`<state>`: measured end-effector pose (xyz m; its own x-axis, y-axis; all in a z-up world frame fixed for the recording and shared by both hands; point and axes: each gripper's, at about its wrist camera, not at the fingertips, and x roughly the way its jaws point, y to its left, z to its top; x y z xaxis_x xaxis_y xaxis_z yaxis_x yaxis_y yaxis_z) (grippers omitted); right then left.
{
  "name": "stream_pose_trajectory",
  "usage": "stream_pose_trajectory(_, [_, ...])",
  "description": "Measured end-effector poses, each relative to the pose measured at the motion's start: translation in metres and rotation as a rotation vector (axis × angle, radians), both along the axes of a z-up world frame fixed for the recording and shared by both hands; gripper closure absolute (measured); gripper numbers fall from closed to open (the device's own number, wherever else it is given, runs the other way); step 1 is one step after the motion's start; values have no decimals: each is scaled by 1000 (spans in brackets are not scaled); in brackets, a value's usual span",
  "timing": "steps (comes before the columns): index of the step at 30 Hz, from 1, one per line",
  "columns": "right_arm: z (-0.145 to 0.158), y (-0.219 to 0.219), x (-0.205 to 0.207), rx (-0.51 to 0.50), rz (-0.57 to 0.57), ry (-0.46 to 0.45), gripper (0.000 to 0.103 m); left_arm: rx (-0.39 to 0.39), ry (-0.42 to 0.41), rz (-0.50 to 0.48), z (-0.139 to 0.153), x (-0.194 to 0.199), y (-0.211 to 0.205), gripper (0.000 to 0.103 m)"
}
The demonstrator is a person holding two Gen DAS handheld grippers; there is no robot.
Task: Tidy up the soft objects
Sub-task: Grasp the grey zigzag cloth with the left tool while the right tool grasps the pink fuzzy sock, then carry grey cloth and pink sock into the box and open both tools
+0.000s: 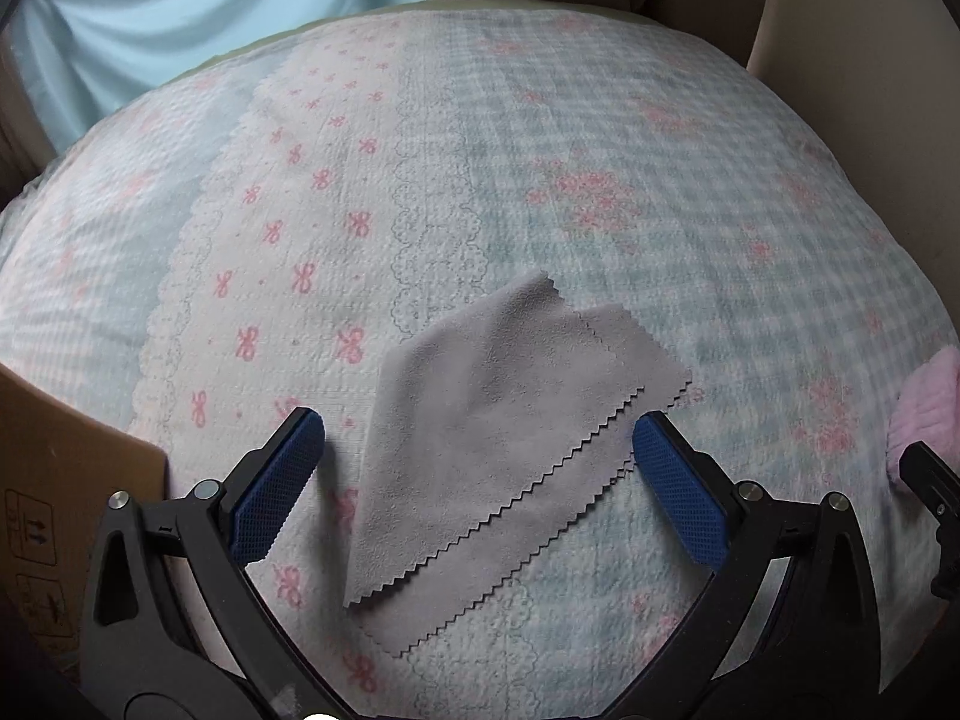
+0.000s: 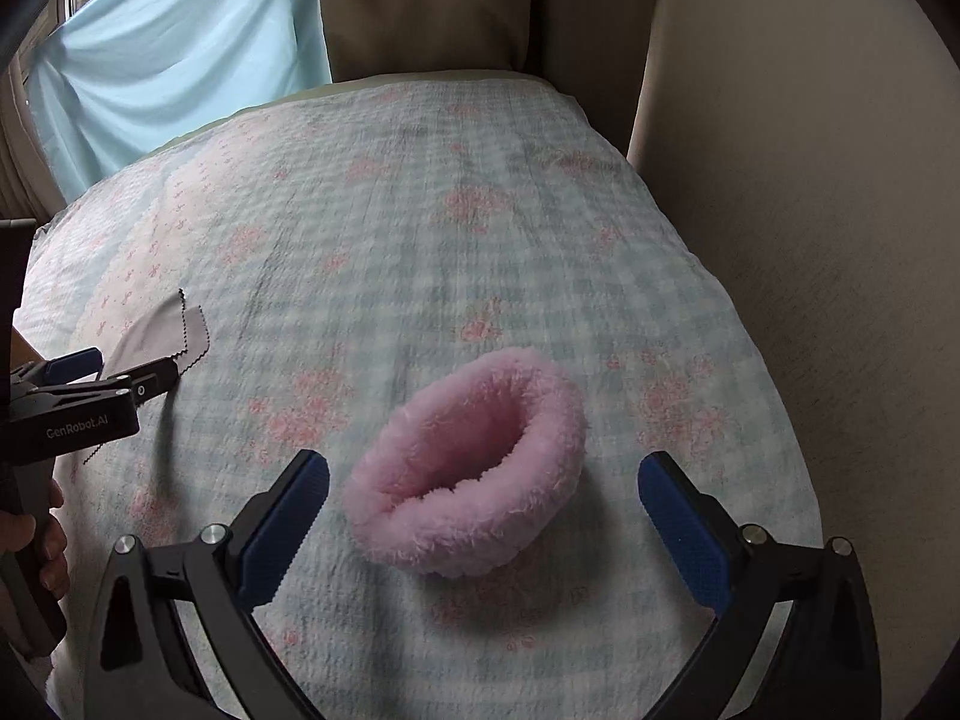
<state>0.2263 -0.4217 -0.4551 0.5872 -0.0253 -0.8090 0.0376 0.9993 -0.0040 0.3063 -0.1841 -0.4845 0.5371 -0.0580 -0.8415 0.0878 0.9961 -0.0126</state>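
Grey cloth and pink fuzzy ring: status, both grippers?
Left gripper open, straddling the grey cloth, folded flat on the bedspread. Right gripper open around the pink fuzzy ring. Neither gripped. Nothing in the way.

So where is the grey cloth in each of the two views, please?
Left wrist view: the grey cloth lies low in the centre, between the open fingers of the left claw.
Right wrist view: the same cloth is at the left edge, partly behind the left claw.
Shared landmark: the pink fluffy ring, at the right edge of the left view.
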Motion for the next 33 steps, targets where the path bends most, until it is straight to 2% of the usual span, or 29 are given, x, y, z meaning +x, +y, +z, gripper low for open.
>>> stream_pose_trajectory(2, [-4, 0, 3, 0, 4, 7, 10, -19, 8, -5, -6, 3, 2, 0])
stream_pose_trajectory(4, [-9, 1, 6, 2, 12, 20, 21, -37, 12, -6, -8, 6, 4, 1])
stream_pose_trajectory(5, [-11, 1, 7, 3, 15, 30, 30, -37, 14, -8, -8, 6, 4, 2])
stream_pose_trajectory(7, [-10, 2, 7, -8, 14, 27, 37, -41, 18, -12, -8, 7, 3, 11])
stream_pose_trajectory(8, [-9, 3, 7, -9, 15, 29, 45, -45, 15, -17, -6, 6, 2, 22])
stream_pose_trajectory(9, [-8, 4, 8, -15, 14, 33, 48, -46, 11, -29, -4, 5, 0, 32])
stream_pose_trajectory(10, [-7, 5, 8, -20, 12, 35, 49, -43, 10, -44, -2, 3, -3, 36])
stream_pose_trajectory(12, [-6, 5, 7, -25, 5, 44, 59, -29, 11, -73, 2, -1, -11, 54])
stream_pose_trajectory(13, [-6, 5, 7, -24, 0, 48, 60, -30, 13, -82, 3, -2, -14, 58])
stream_pose_trajectory(15, [-4, 5, 7, -23, -9, 51, 68, -34, 17, -88, 6, -2, -17, 76])
stream_pose_trajectory(18, [-2, 4, 8, -22, -21, 50, 72, -43, 27, -93, 8, -2, -21, 88])
stream_pose_trajectory(27, [20, 7, 14, -24, -27, 18, 74, -59, 27, -90, 20, -1, -17, 92])
stream_pose_trajectory(33, [52, 14, 13, -30, -24, -15, 74, -80, -6, -90, 49, -4, -14, 92])
